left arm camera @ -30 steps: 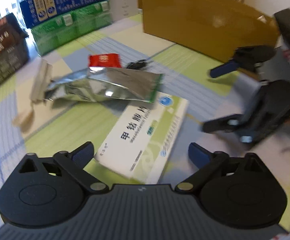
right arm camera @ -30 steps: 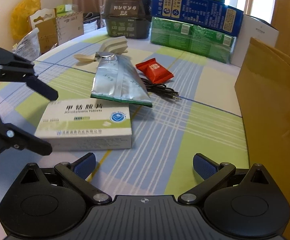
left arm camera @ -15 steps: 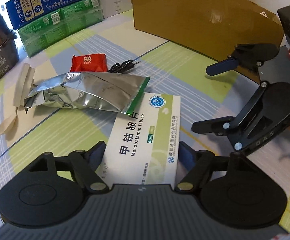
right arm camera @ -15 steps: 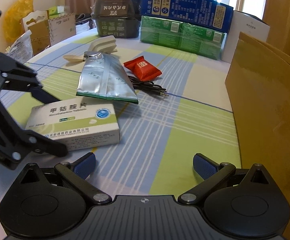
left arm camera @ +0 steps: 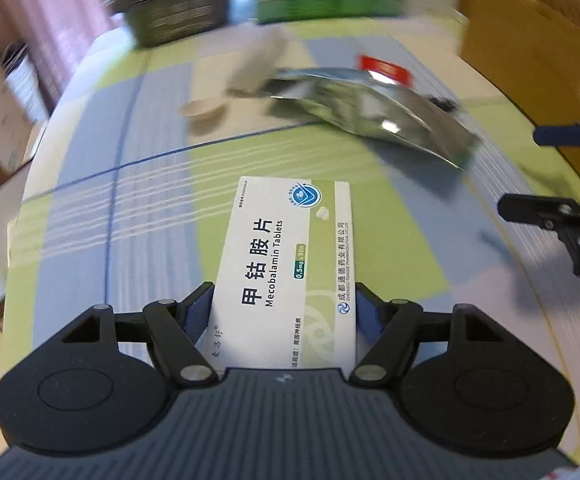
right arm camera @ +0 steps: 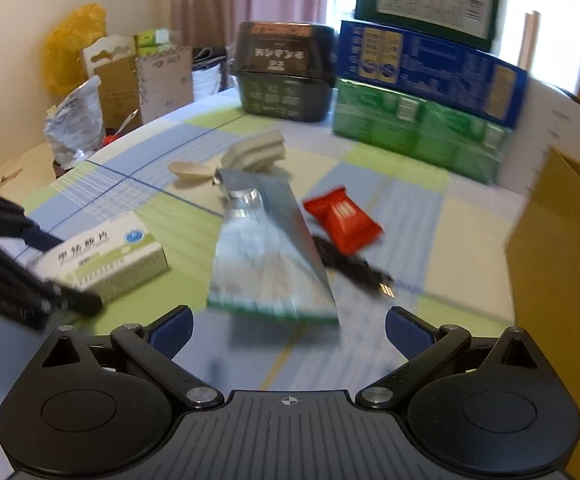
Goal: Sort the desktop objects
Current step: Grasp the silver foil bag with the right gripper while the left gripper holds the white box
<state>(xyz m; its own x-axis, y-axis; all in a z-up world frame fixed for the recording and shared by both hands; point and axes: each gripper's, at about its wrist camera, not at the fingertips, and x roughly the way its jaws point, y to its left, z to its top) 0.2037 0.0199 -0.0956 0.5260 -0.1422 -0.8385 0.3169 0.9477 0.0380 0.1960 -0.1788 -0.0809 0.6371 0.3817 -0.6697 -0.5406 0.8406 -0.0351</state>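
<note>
Left gripper (left arm camera: 284,312) has its fingers clamped on the near end of the tablet box (left arm camera: 290,264), one pad on each long side; can't tell if the box is off the checked tablecloth (left arm camera: 150,240) or resting on it. Right gripper (right arm camera: 288,330) is spread wide w/ nothing in it. Straight ahead of it lies the silver foil pouch (right arm camera: 270,256), w/ the red snack packet (right arm camera: 341,220) and a black cable (right arm camera: 349,266) just beside it on the right. Beige spoon (right arm camera: 188,170) + beige holder (right arm camera: 256,150) sit behind the pouch. Stacked green boxes (right arm camera: 421,132) along the far edge, brown cardboard box (right arm camera: 561,280) walls off the right side.
</note>
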